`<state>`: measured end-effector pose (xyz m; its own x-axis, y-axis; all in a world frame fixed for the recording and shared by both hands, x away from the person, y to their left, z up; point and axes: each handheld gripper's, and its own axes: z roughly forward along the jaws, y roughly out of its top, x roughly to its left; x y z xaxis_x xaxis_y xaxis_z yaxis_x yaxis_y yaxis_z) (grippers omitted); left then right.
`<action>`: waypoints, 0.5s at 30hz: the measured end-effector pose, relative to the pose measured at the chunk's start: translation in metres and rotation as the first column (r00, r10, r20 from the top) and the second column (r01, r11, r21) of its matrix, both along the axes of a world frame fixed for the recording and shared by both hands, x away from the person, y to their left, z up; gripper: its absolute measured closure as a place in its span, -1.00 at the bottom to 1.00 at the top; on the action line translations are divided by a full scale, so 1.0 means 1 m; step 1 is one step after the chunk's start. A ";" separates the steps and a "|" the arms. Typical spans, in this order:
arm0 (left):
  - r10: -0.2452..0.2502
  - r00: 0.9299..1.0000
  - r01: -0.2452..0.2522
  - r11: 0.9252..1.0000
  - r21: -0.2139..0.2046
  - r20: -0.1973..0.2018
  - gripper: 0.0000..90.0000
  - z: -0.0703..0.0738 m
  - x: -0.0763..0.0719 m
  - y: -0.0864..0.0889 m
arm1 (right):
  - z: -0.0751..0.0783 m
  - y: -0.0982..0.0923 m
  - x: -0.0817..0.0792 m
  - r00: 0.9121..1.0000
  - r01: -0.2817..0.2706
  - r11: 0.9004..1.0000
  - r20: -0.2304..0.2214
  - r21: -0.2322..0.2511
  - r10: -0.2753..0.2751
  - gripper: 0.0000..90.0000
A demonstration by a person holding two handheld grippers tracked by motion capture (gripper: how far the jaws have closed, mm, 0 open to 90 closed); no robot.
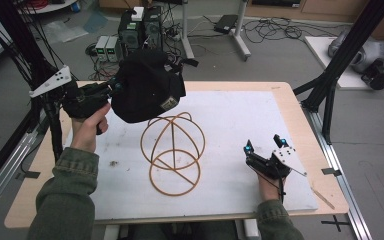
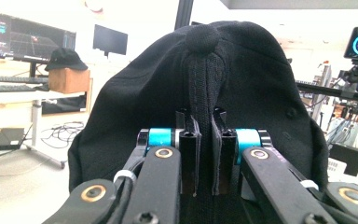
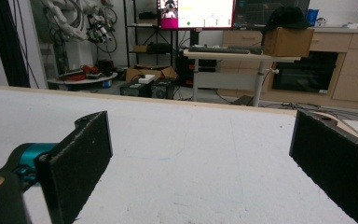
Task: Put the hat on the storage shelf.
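I had the left gripper pinching the black cap, jaws pressed tight on a fold of fabric at its crown seam, and the cap hung in the air above the worktop's far-left part, just over the top of the wire stand. The right gripper rested near the worktop's right edge, jaws spread wide with nothing between them.

My worry was the thin grip: only a ridge of cloth was clamped, so a quick swing could have let the cap slip. The cap also drooped close to the stand's top loop; its rim might have snagged a wire and tipped that light frame over.

Room looked generous, though. Bare surface lay between the stand and the right gripper, and towards the near edge too.
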<state>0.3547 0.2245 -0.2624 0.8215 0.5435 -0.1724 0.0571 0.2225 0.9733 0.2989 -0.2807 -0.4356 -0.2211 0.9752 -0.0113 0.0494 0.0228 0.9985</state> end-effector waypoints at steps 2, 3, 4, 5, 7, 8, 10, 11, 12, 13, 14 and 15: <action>-0.007 1.000 0.007 1.000 0.000 0.007 0.87 0.001 -0.002 0.000 | 0.000 0.000 0.000 1.000 -0.001 1.000 0.000 0.002 0.001 -0.89; -0.012 1.000 0.012 1.000 -0.005 0.005 0.87 0.001 -0.003 0.000 | 0.000 0.000 0.000 1.000 -0.003 1.000 -0.005 0.003 0.003 -0.89; -0.022 1.000 0.022 1.000 -0.002 0.008 0.87 0.001 -0.003 0.000 | 0.000 0.001 0.000 1.000 -0.002 1.000 -0.002 0.000 0.002 -0.89; -0.031 0.999 0.031 0.999 -0.005 0.006 0.87 0.001 -0.003 0.000 | 0.000 0.001 0.000 1.000 -0.005 1.000 -0.002 0.002 0.005 -0.89; -0.049 0.999 0.049 0.999 -0.006 -0.004 0.87 0.001 -0.003 -0.002 | 0.000 0.001 0.000 1.000 -0.004 1.000 -0.001 -0.002 0.004 -0.89; -0.064 0.998 0.064 0.998 0.011 -0.012 0.87 0.001 -0.002 -0.002 | 0.000 0.001 -0.001 1.000 0.001 1.000 0.009 -0.002 -0.001 -0.89; -0.085 0.996 0.085 0.996 0.028 -0.024 0.87 0.000 -0.002 -0.005 | 0.001 0.000 -0.001 1.000 0.006 1.000 0.010 0.000 -0.006 -0.89; -0.093 0.995 0.093 0.995 0.032 -0.026 0.87 0.000 -0.002 -0.006 | 0.001 0.000 -0.001 1.000 0.006 1.000 0.010 0.000 -0.006 -0.89; -0.106 0.994 0.107 0.994 0.036 -0.028 0.87 -0.001 -0.002 -0.009 | 0.001 0.000 -0.001 1.000 0.006 1.000 0.010 0.001 -0.006 -0.89; -0.118 0.993 0.119 0.992 0.033 -0.032 0.87 -0.001 -0.002 -0.010 | 0.001 0.000 -0.001 1.000 0.007 1.000 0.010 -0.001 -0.007 -0.89; -0.130 0.991 0.131 0.991 0.027 -0.032 0.87 -0.001 -0.002 -0.011 | 0.001 0.000 -0.001 1.000 0.006 1.000 0.010 -0.001 -0.006 -0.89; -0.142 0.989 0.143 0.990 0.020 -0.032 0.87 0.000 -0.002 -0.013 | 0.000 0.000 -0.001 1.000 0.003 1.000 0.010 -0.007 -0.003 -0.89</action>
